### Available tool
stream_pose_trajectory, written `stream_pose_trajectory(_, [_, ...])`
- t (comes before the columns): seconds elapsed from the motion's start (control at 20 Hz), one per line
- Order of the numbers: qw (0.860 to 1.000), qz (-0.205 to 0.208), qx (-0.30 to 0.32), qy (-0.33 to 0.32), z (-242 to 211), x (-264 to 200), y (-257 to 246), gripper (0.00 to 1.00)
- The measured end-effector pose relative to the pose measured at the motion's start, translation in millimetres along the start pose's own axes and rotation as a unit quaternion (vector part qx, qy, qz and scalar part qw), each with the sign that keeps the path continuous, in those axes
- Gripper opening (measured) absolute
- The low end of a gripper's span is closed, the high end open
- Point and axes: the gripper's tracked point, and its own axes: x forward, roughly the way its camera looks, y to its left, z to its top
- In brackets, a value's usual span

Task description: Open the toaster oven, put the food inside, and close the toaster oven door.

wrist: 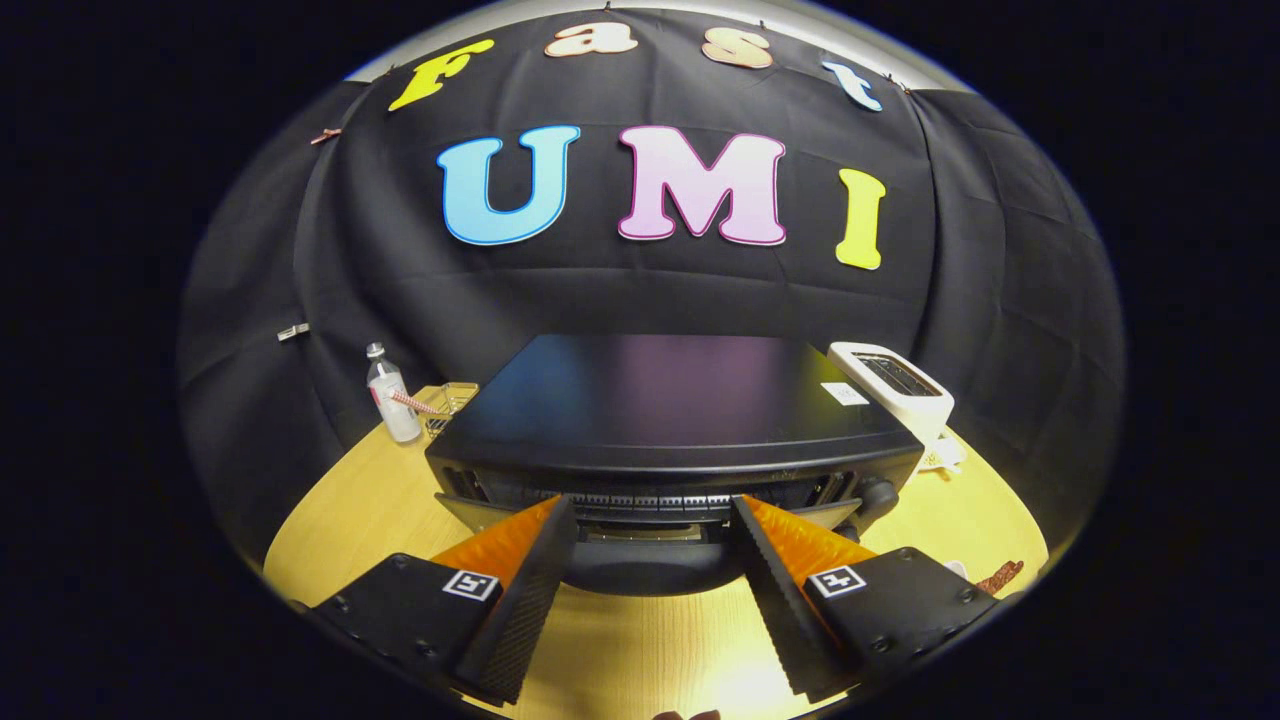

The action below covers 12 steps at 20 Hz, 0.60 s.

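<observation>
The oven [672, 440] sits at the frame's centre on the table [360, 510], dead ahead of the gripper [655, 512], whose fingers are spread wide and hold nothing. Its door [640, 555] hangs partly down between and just beyond the fingertips, its long edge running crosswise to them; no food I can make out.

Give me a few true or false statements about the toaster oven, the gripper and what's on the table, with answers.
1. The gripper is open, its fingers spread just before the toaster oven front. True.
2. A white toaster stands beside the oven. True.
3. The plastic bottle lies on top of the oven. False: it stands on the wooden table beside it.
4. The fingers pinch a slice of bread. False: nothing is held between them.
</observation>
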Motion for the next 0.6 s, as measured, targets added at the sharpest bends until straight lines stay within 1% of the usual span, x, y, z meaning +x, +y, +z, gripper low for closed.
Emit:
stream_pose_trajectory(0.25, [1.0,0.005,-0.001,0.015,-22.9,-20.9,0.3,0.96])
stream_pose_trajectory(0.6, [0.999,0.003,-0.008,0.046,-53.2,-37.9,-1.0,0.96])
